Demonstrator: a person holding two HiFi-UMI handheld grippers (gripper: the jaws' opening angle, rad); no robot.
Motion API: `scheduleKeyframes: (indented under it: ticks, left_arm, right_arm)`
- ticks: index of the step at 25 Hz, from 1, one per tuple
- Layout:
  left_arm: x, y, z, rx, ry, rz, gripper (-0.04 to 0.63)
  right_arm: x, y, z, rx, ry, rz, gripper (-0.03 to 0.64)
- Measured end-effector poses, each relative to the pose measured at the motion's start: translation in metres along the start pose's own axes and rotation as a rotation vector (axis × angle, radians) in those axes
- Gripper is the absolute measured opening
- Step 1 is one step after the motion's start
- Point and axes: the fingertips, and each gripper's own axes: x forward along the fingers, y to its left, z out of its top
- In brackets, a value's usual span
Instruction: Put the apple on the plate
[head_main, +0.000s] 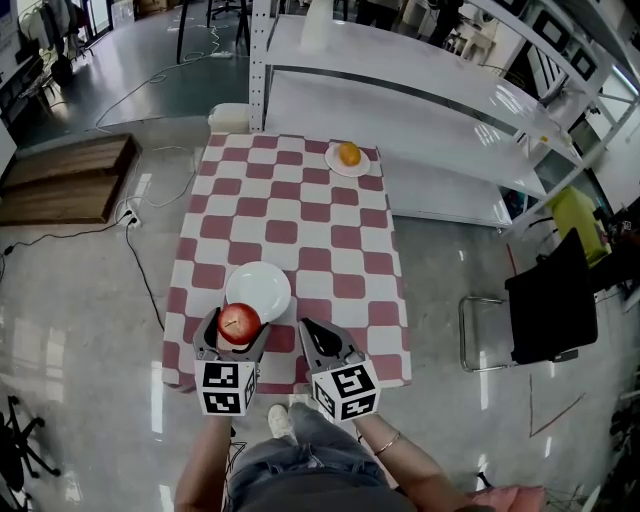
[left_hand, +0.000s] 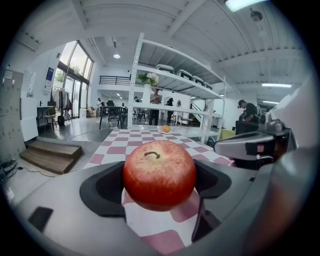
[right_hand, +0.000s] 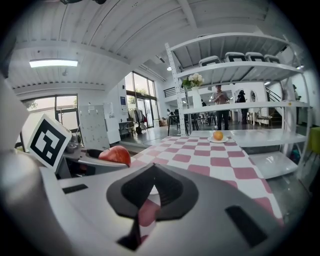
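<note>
The apple (head_main: 239, 323) is round and red, finely speckled with paler flecks toward its top, and it carries a short, dark, curved stem (left_hand: 152, 154) in a shallow dip. It sits stem up between the jaws of the left gripper (head_main: 235, 336), which are spread to about the apple's width and press on its two sides, one dark pad against each flank. In the head view the apple lies at the near end of the red-and-white checked tablecloth (head_main: 300, 225), right at the near rim of the empty white plate (head_main: 258, 285), overlapping that rim; whether it touches the plate cannot be told. The right gripper (head_main: 312, 334) hangs just beside the left one, over the table's near edge, its jaws brought together with nothing between them and only a sliver of cloth showing through the notch. At the far end of the cloth an orange (head_main: 348, 153) rests on a small plate (head_main: 336, 166)
</note>
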Motion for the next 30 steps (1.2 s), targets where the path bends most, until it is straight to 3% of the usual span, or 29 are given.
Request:
scheduleKeyframes:
  ticks: [30]
  left_arm:
    - [0.102,0.012,-0.005,0.057,0.092,0.012,0.416]
  right_arm:
    - [0.062,-0.047,-0.003,-0.001,0.076,0.022,0.011]
